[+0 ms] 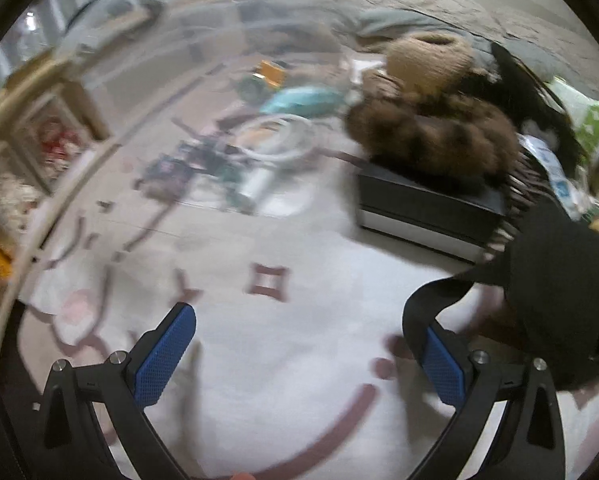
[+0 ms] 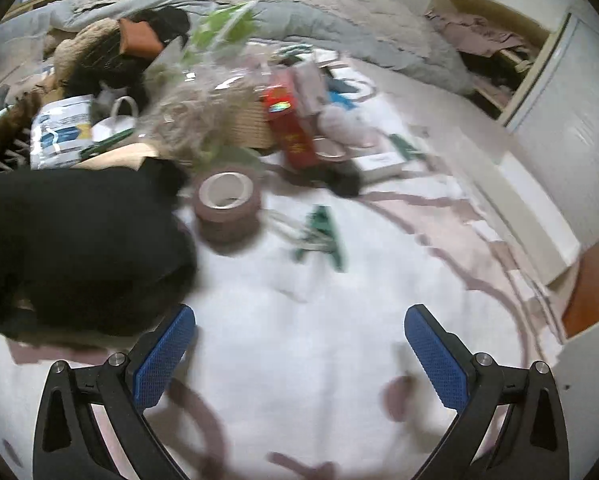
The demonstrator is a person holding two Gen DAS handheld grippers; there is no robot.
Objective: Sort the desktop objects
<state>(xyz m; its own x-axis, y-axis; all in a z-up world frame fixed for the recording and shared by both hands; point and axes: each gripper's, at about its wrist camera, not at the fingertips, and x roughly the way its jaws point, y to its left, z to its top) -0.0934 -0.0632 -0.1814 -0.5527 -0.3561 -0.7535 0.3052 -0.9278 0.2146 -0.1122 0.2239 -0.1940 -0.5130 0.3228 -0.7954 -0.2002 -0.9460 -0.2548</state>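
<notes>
On the pale rug (image 2: 299,320) ahead of my right gripper (image 2: 299,354) sits one brown tape roll (image 2: 226,208), round and hollow, with a green clip bundle (image 2: 321,236) just beside it. A black fabric heap (image 2: 79,248) crowds the roll's left; a red box (image 2: 291,128) and a woven basket (image 2: 251,124) stand behind. My left gripper (image 1: 309,354) faces a black box (image 1: 427,208) topped with brown fur (image 1: 431,136), a black strap (image 1: 431,300) draped over one finger. Both pairs of blue ribbed fingers (image 2: 165,356) are spread wide, empty.
</notes>
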